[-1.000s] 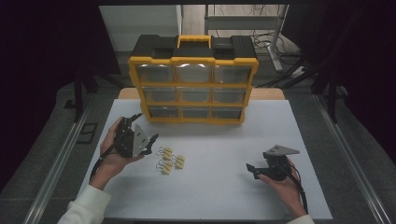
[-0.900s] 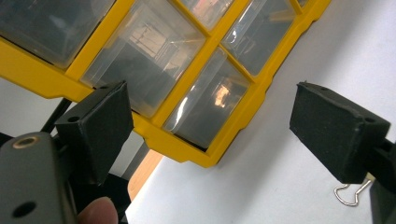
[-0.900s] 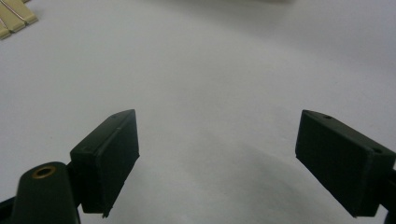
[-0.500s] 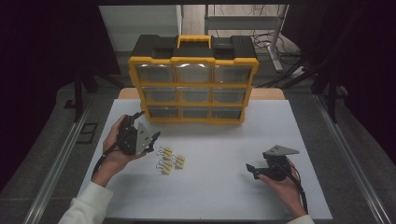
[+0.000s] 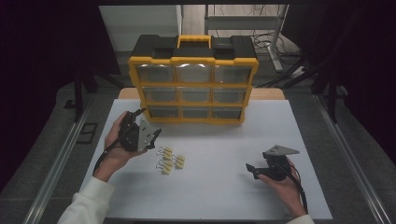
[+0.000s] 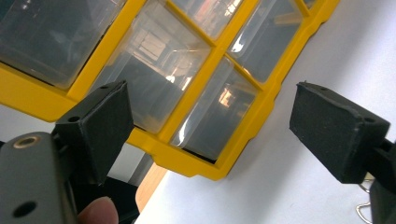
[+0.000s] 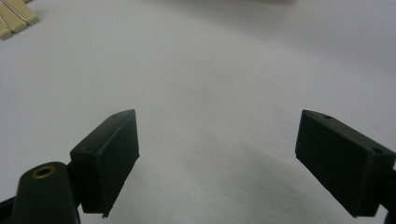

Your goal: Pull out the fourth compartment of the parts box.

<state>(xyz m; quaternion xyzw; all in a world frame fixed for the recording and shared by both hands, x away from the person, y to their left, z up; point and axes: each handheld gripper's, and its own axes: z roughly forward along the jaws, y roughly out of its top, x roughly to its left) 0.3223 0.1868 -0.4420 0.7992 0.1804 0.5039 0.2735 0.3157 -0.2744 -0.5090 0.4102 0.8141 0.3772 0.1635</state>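
Note:
A yellow and black drawer organiser stands at the back of the white table, with several clear drawers. My left gripper is held in a hand just off the organiser's lower left corner, jaws open and empty. In the left gripper view, that gripper frames the lower drawers, seen tilted. A few yellow binder clips lie on the table beside it. My right gripper rests low at the right, open and empty. In the right gripper view, that gripper faces bare table, with the clips at the top left.
The organiser's black top has a yellow carrying handle. A wire loop of a clip pokes into the left gripper view at the bottom right. Dark floor and metal rails flank the table.
My left gripper has moved a little away from me, toward the organiser's lower left corner. The right gripper and the clips have stayed where they were.

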